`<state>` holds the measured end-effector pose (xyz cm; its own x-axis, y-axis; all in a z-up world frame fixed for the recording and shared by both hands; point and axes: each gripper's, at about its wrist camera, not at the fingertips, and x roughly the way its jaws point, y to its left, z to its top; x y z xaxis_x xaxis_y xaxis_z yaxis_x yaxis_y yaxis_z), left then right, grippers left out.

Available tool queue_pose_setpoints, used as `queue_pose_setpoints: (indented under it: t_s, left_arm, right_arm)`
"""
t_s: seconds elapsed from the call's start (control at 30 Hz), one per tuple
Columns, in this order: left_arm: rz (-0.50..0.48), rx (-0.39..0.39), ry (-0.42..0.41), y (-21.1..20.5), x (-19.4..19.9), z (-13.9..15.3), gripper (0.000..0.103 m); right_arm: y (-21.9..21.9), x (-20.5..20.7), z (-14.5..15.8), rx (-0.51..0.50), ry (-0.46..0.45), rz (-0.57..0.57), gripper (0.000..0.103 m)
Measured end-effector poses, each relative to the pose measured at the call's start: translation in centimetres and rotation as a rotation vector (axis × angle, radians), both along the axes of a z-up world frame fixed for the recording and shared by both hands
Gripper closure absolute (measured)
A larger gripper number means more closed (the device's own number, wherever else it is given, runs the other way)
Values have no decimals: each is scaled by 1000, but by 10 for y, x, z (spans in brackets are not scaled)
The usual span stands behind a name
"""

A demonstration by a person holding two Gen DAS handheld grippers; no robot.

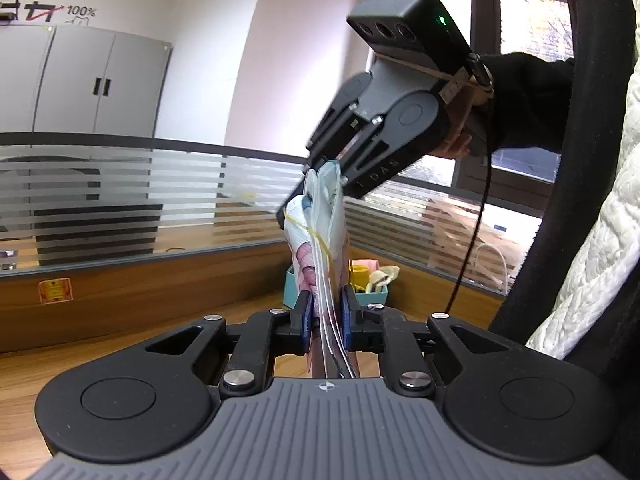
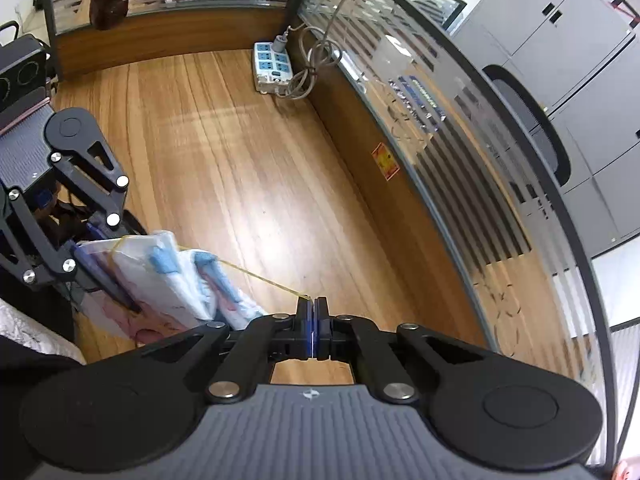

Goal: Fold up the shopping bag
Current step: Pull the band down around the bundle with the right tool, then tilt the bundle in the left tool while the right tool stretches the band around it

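The folded shopping bag [image 1: 318,240] stands upright between the blue pads of the left gripper [image 1: 326,322], jaws clamped on its lower end, long axis vertical, held above the wooden desk [image 2: 224,140]. A yellow rubber band [image 2: 256,276] circles the bundle; the right gripper [image 2: 313,326], jaws narrowed fully onto the band, holds it taut just beside the bag. Readable writing: "100%" on the wall [image 1: 82,11]; "DAS" on a right gripper finger. A teal box [image 1: 296,288] sits behind; a power strip [image 2: 272,66] lies well apart
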<state>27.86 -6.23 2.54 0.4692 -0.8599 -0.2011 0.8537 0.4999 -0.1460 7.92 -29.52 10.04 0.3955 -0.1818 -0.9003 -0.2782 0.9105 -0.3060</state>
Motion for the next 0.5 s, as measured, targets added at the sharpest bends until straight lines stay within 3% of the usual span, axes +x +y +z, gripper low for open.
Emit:
queue_pose_setpoints:
  t_s: [0.1, 0.5]
  left_arm:
    - [-1, -3, 4, -2, 2, -3, 89]
    - [-22, 7, 35, -5, 7, -13, 90]
  right_arm:
    - [-5, -3, 0, 6, 13, -19, 103]
    - [-44, -1, -6, 269, 47, -192, 102]
